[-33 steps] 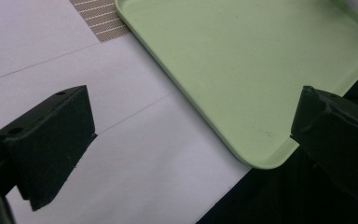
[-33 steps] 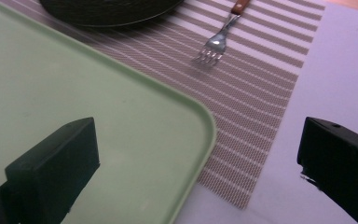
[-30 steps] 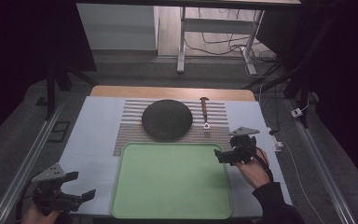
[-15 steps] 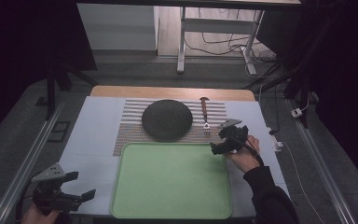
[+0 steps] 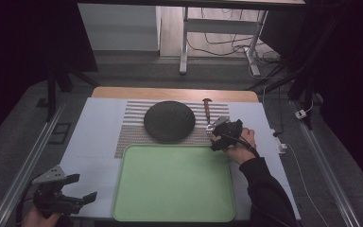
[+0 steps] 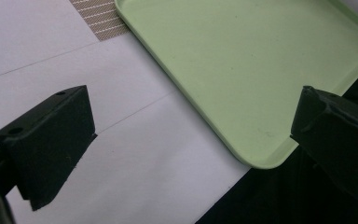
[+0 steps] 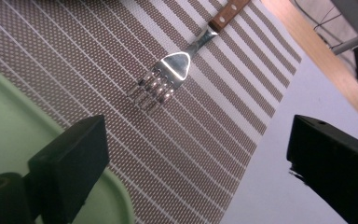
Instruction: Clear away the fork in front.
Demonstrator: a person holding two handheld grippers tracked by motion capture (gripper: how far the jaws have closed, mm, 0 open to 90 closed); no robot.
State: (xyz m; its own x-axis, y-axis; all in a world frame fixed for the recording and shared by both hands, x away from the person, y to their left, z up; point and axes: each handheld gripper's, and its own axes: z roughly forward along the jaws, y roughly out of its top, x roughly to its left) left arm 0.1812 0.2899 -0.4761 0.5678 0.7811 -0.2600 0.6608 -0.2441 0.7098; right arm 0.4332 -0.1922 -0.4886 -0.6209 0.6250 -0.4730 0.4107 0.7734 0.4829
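From the high view the right gripper [image 5: 221,137], jaws apart, hovers by the table's right edge over the wooden-handled steel fork [image 5: 208,113] on the striped brown placemat [image 5: 132,127] — the left gripper [image 6: 186,140], likewise spread, shows the pale green plastic tray [image 6: 242,65], and the right gripper view suggests the flat fork could skid from a shallow pinch.

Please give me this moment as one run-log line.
right gripper: open, over placemat near fork | left gripper: open, beside green tray | black plate: on placemat

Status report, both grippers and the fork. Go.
Right gripper open, hovering by fork on striped mat. Left gripper open, idle beside green tray. Nothing blocking fork.
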